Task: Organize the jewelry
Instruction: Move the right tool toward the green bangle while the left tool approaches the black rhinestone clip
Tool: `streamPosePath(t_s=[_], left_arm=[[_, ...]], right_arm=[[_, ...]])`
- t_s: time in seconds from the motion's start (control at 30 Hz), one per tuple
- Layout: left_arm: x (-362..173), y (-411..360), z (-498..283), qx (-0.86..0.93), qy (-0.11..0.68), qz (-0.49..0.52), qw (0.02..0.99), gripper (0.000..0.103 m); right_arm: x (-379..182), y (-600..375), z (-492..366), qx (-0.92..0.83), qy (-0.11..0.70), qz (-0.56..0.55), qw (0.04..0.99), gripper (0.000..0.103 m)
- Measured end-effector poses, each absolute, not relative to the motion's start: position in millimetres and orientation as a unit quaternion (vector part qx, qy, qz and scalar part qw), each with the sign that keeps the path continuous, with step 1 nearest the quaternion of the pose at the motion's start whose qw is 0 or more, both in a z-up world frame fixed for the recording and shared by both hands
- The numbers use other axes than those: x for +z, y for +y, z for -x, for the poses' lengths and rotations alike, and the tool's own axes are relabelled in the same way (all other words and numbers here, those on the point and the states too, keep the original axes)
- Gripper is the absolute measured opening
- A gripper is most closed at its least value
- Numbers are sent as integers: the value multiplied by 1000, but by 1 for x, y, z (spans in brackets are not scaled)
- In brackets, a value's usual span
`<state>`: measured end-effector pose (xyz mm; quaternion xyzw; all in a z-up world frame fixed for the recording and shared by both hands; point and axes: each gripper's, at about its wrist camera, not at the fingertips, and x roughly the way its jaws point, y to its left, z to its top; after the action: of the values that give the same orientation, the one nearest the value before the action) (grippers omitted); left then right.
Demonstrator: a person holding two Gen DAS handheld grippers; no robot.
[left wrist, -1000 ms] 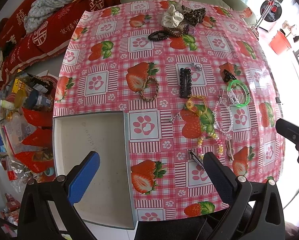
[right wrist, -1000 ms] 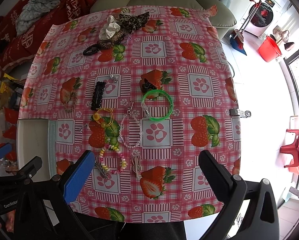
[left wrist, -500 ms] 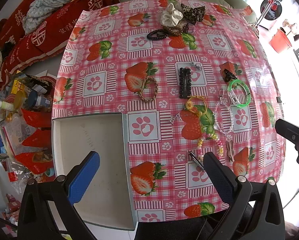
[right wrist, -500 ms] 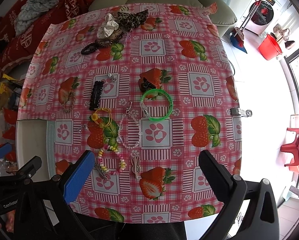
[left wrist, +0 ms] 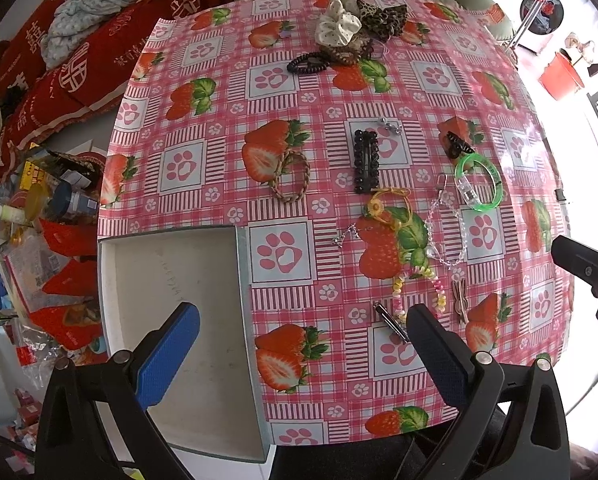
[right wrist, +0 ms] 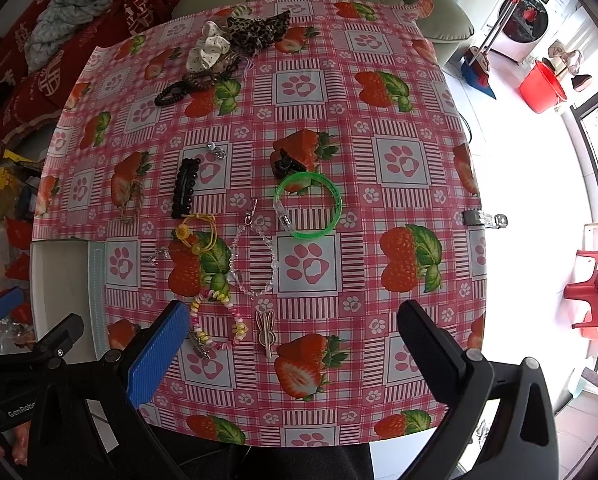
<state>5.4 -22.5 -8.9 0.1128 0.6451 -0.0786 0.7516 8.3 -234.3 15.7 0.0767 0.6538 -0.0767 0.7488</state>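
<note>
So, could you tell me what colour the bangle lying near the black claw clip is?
The bangle is translucent bright green, clearest in the right wrist view.

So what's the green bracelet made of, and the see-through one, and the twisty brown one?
The green bangle looks like glossy translucent plastic: it glows and has a clear clasp block. The see-through bracelet seems to be clear glass or plastic beads that catch the light, with a metal clip. The brown bracelet looks like braided cord or thread, matte and twisted; it is too small to tell which.

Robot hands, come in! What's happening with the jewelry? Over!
Left tool open, right tool open, both empty. Jewelry loose on tablecloth; white box empty. Nothing blocking.
</note>
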Motion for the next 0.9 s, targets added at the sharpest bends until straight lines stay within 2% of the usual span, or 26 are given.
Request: streamPosePath(t_s=[0.8, 0.87, 0.9], left_arm=[[-63, -38, -87, -68, 651, -100, 750, 103], [-66, -43, -94, -74, 652, -98, 748, 96], [-70, -45, -99, -78, 656, -98, 745, 96]], right_arm=[[-46, -294, -39, -102, 695, -97, 705, 103], [-51, -297, -46, -103, 695, -93, 706, 103], [-52, -297, -48, -103, 695, -93, 706, 103]])
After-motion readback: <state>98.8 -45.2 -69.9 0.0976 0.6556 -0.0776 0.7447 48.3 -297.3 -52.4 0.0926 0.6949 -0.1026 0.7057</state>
